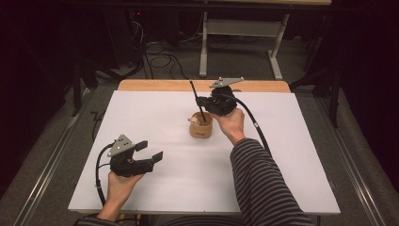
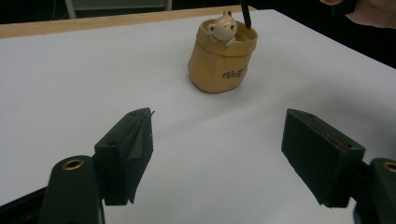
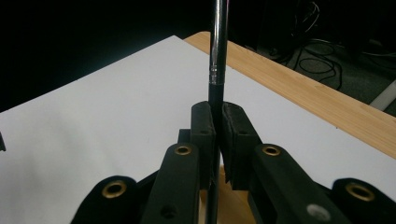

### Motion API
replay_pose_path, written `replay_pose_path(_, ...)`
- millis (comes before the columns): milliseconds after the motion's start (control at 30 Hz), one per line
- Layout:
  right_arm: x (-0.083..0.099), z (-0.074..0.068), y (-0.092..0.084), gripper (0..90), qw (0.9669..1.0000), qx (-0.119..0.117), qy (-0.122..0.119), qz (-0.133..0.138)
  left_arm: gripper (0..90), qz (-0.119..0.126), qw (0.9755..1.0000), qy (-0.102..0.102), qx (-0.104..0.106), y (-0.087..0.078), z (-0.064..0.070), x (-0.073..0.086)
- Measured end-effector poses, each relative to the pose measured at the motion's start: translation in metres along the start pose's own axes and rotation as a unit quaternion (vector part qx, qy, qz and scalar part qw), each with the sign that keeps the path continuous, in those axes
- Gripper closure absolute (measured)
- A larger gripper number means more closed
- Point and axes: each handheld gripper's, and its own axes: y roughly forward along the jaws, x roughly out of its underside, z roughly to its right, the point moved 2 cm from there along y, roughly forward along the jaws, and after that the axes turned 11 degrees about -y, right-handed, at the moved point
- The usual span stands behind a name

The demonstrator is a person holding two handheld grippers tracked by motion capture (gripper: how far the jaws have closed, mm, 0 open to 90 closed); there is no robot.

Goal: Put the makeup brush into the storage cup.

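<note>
A: What does the right hand-held gripper hold?

B: Its jaws are clamped tight on a thin black brush. In the right gripper view the handle runs straight up between the two pads, and a silver band shows on it just above them

A: Where does the brush go below the jaws?

B: Its lower end dips into the tan cup, which stands on the white counter directly under that hand-held gripper. A small bear figure peeks over the cup's rim, just beside the brush

A: And the left hand-held gripper?

B: It sits low over the counter with its jaws spread wide and nothing between them. The cup stands ahead of its jaws, well apart from them
</note>
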Motion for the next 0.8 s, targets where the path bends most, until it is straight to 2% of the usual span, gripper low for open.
replay_pose_path(367,0.006,0.003,0.008,85.8,0.9999,0.006,0.007,-0.005,25.3,-0.001,1.0,0.001,0.003,0.001,0.001,0.0)
replay_pose_path(800,0.013,0.002,0.016,85.7,0.9996,0.006,0.009,-0.027,25.3,0.003,1.0,0.0,-0.001,0.0,0.001,0.0)
